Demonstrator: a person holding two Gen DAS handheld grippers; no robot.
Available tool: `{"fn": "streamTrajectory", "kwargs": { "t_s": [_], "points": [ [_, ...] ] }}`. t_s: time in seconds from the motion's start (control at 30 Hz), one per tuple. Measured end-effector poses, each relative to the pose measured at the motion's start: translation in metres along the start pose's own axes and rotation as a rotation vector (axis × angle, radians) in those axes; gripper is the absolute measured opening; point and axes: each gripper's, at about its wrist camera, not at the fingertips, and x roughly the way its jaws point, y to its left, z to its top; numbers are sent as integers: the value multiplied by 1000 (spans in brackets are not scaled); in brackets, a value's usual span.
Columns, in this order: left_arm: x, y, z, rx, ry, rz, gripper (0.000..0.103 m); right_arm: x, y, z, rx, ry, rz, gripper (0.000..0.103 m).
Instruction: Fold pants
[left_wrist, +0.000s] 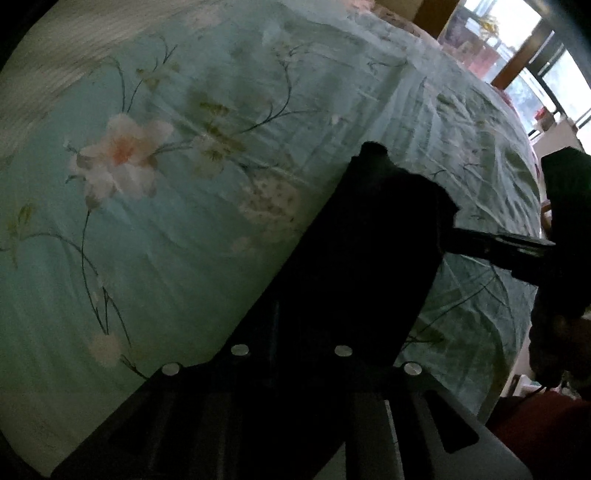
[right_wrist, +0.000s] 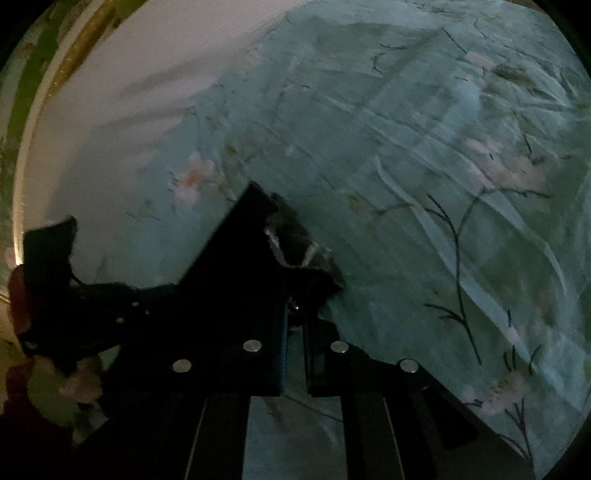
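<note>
Both claws are clamped on dark pants, held up above the bed's floral sheet (left_wrist: 184, 221). The left claw (left_wrist: 388, 177) pinches one black fabric edge; the right claw (right_wrist: 291, 258) pinches the pants (right_wrist: 306, 258) too.

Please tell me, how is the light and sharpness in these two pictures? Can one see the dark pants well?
Left wrist view: dim, the flowered bedsheet slightly blurred, window overexposed; pants only a black silhouette hiding the left hand-held gripper. Right wrist view: darker, bedsheet edges smeared, fisheye bending; the right hand-held gripper barely separates from the cloth.
</note>
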Motion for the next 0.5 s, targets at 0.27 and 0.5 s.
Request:
{"fn": "streamTrajectory", "kwargs": {
  "t_s": [0.27, 0.5],
  "points": [
    [9, 3, 29, -32, 0, -55, 37, -16, -10, -11, 27, -49, 3, 51],
    [39, -9, 60, -16, 62, -97, 38, 14, -11, -11, 57, -24, 98, 51]
  ]
}}
